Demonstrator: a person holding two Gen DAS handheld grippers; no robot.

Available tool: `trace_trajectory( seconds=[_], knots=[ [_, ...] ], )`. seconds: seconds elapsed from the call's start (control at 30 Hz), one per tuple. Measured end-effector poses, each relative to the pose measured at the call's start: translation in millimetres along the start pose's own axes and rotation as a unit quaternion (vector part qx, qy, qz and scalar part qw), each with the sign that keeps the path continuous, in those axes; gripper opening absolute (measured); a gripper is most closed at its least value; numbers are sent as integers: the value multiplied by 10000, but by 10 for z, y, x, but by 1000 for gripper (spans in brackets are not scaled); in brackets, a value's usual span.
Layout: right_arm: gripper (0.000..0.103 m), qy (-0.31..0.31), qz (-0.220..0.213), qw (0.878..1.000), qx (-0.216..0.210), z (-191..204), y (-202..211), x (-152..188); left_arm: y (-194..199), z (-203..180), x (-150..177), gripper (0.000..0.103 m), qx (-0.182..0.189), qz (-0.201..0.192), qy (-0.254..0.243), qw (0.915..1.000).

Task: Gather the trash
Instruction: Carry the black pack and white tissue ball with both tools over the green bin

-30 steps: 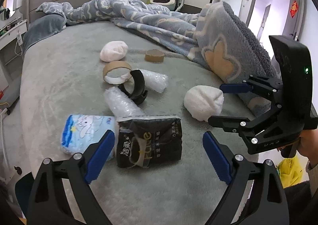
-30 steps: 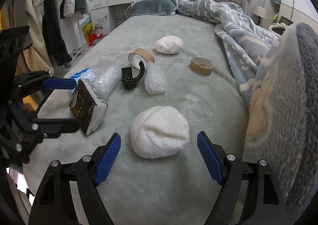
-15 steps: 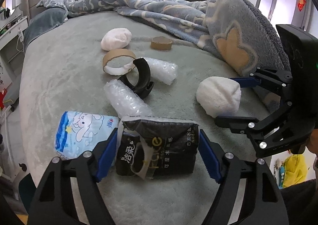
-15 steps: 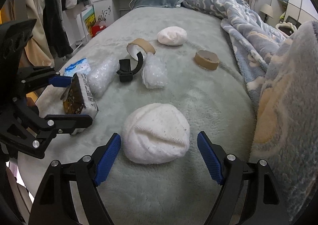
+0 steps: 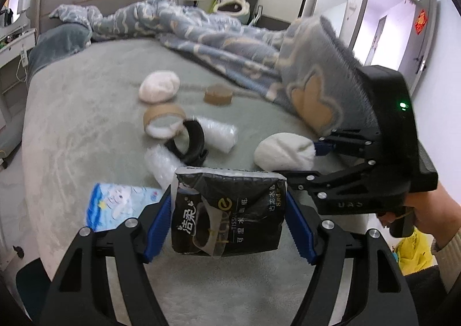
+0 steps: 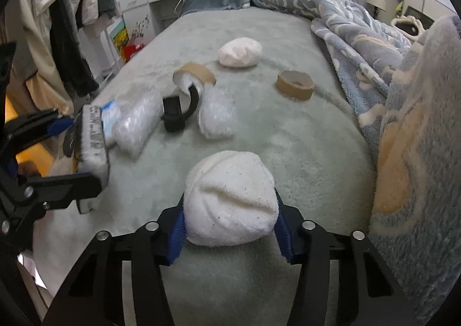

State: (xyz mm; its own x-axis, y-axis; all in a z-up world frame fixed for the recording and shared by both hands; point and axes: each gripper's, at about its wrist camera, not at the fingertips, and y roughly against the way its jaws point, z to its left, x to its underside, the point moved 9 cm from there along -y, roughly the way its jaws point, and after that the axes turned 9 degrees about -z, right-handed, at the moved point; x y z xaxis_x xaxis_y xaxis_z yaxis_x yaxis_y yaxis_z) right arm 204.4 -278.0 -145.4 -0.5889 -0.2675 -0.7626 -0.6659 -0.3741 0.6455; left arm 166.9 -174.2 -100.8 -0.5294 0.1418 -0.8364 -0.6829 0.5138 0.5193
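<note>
A black tissue pack [image 5: 230,225] sits between the blue pads of my left gripper [image 5: 227,199]. Its jaws are closing and both pads press the pack's sides; the pack hangs slightly above the grey-green bed cover [image 5: 72,130]. In the right wrist view the same pack [image 6: 92,138] shows at the left in that gripper [image 6: 75,153]. A white fluffy wad [image 6: 230,196] fills my right gripper [image 6: 230,210], whose jaws are closing with the pads against both its sides. From the left wrist, that wad [image 5: 282,151] and the right gripper [image 5: 308,160] are on the right.
On the bed lie a second white wad [image 5: 159,86], two cardboard tape cores [image 5: 218,94] [image 5: 163,120], a black ring [image 5: 191,141], two bubble-wrap rolls [image 5: 219,135] [image 5: 162,163] and a blue tissue packet [image 5: 115,205]. A rumpled blanket [image 5: 230,46] bounds the right. A yellow bag [image 5: 412,251] sits low right.
Both grippers have narrowed from wide open. The left one came down around the black pack and gripped it. The right one closed onto the near white wad.
</note>
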Motion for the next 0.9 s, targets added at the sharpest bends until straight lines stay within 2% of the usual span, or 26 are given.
trace_trajectory(
  seconds=[0.2,0.57,0.77,0.9],
  knots=[
    [52,-211,-270,9994,63,108,53,-255,217,169,-137,75,-166,-346,87,9992],
    [52,-386,-619,9973,118,538,4,-696,602,874,-166,75,-1003,-561,195,9932],
    [52,-367,-838,9958,79,886,-57,-980,838,1259,-108,75,-1307,-623,294,9890],
    [52,-353,-902,9953,-6,1110,-121,-1092,982,1532,-34,75,-1441,-590,542,9863]
  ],
)
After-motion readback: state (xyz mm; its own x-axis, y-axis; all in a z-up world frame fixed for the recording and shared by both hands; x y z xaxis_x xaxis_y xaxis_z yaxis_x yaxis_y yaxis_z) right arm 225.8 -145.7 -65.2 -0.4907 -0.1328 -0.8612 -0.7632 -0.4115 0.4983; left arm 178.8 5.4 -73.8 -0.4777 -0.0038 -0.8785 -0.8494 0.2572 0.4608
